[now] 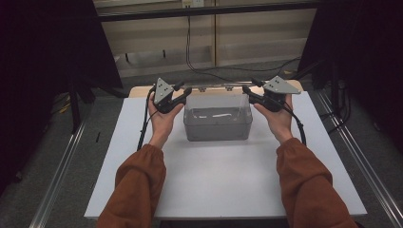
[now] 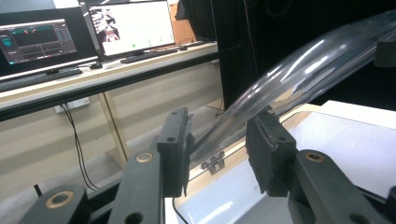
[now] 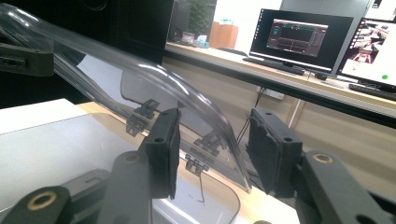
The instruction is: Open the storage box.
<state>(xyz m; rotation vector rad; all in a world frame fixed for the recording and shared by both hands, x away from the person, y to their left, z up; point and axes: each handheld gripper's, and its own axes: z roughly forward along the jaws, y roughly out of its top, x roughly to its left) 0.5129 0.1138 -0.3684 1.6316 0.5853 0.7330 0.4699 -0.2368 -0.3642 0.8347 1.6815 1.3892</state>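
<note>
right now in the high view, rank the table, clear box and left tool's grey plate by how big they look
1. table, largest by far
2. clear box
3. grey plate, smallest

Clear, glossy plastic on the box [image 1: 217, 124], light streaking along its see-through lid [image 2: 299, 74]. Small shiny metal hinges [image 3: 140, 116] on that lid. Smooth matt white table [image 1: 223, 180] underneath. Matt black plastic on the left gripper [image 2: 219, 149], brass-coloured rivets. Sleeves [image 1: 138, 190] of soft rust-brown cloth.
</note>
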